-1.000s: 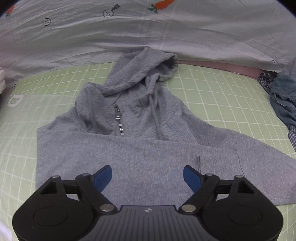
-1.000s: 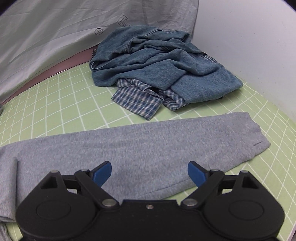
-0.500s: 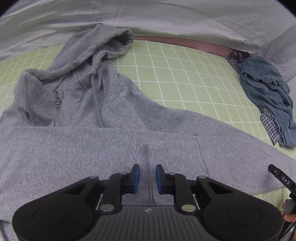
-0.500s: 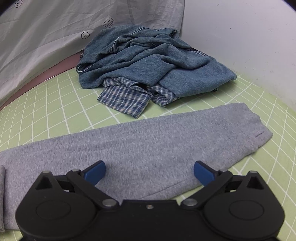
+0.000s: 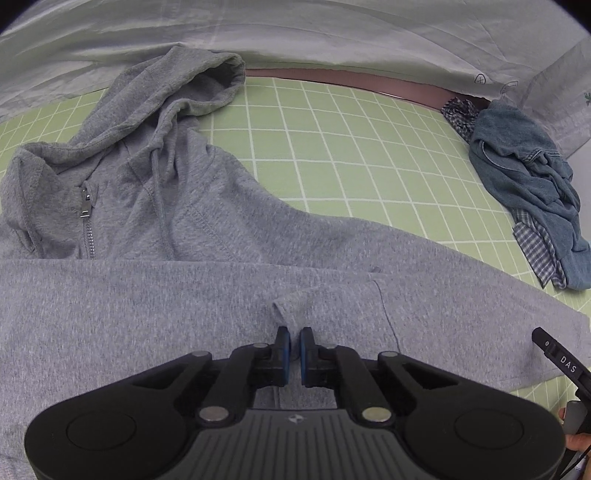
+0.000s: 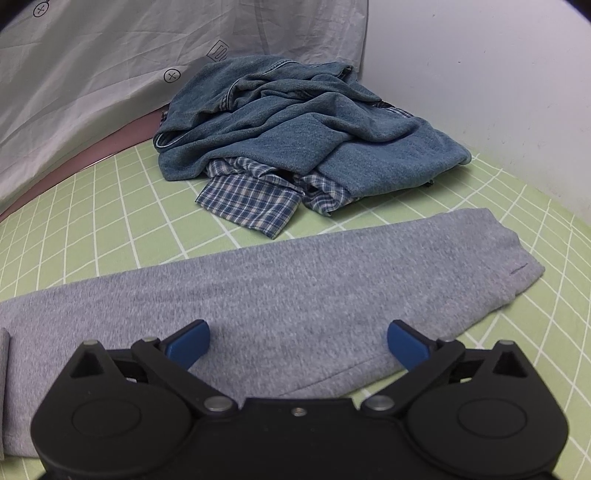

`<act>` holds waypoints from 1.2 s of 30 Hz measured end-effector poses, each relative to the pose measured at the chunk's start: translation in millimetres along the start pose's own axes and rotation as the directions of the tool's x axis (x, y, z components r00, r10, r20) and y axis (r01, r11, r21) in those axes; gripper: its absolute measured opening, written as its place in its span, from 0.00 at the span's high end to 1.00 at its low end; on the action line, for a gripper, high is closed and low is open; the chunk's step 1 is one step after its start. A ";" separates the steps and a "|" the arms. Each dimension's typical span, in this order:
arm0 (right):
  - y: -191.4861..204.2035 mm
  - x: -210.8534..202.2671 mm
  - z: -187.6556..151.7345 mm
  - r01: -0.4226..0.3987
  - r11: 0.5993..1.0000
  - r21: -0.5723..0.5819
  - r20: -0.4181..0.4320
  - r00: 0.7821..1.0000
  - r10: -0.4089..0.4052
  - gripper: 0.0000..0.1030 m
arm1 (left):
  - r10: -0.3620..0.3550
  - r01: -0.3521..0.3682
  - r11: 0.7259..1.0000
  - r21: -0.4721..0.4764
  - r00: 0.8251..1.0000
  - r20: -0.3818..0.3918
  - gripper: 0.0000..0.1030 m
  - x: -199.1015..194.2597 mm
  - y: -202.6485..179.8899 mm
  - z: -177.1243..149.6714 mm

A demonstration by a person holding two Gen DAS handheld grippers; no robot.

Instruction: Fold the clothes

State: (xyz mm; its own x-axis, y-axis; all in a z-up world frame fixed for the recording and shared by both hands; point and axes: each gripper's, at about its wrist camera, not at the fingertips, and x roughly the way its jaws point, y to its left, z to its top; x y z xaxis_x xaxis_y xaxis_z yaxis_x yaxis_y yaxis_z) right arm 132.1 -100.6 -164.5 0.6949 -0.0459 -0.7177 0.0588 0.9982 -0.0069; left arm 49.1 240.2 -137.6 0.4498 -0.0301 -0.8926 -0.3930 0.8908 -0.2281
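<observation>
A grey zip hoodie (image 5: 192, 236) lies flat on the green checked mat (image 5: 332, 147), hood toward the back, one sleeve folded across its chest. My left gripper (image 5: 294, 350) is shut on a pinched ridge of that grey fabric near the sleeve cuff, which bunches up just ahead of the blue pads. In the right wrist view the other sleeve (image 6: 314, 280) stretches out to the right with its cuff (image 6: 517, 266) at the end. My right gripper (image 6: 297, 343) stands wide open low over this sleeve, nothing pressed between its fingers.
A heap of blue denim (image 6: 295, 122) over a blue plaid shirt (image 6: 251, 199) sits at the back right of the mat (image 6: 92, 221). A grey-white sheet (image 5: 295, 33) hangs behind. A white wall (image 6: 480, 74) bounds the right side.
The left gripper has closed from wide open onto the hoodie fabric, moving right and tipping down, and the cloth now puckers. The right gripper has opened slightly wider and barely moved.
</observation>
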 end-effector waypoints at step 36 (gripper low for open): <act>-3.0 -0.6 6.6 -0.026 0.999 -0.039 -0.046 0.999 0.024 0.01 | 0.328 -0.322 0.901 -0.292 0.944 -0.029 0.15 -61.7 125.0 -31.1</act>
State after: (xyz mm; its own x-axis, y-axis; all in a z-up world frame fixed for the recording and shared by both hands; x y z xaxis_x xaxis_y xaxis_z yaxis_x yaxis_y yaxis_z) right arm 136.3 -103.8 -159.5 0.6627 -0.0198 -0.7486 0.0127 0.9998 -0.0152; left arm -52.7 339.3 -123.2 0.2729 0.2507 -0.9288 -0.7328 0.6797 -0.0319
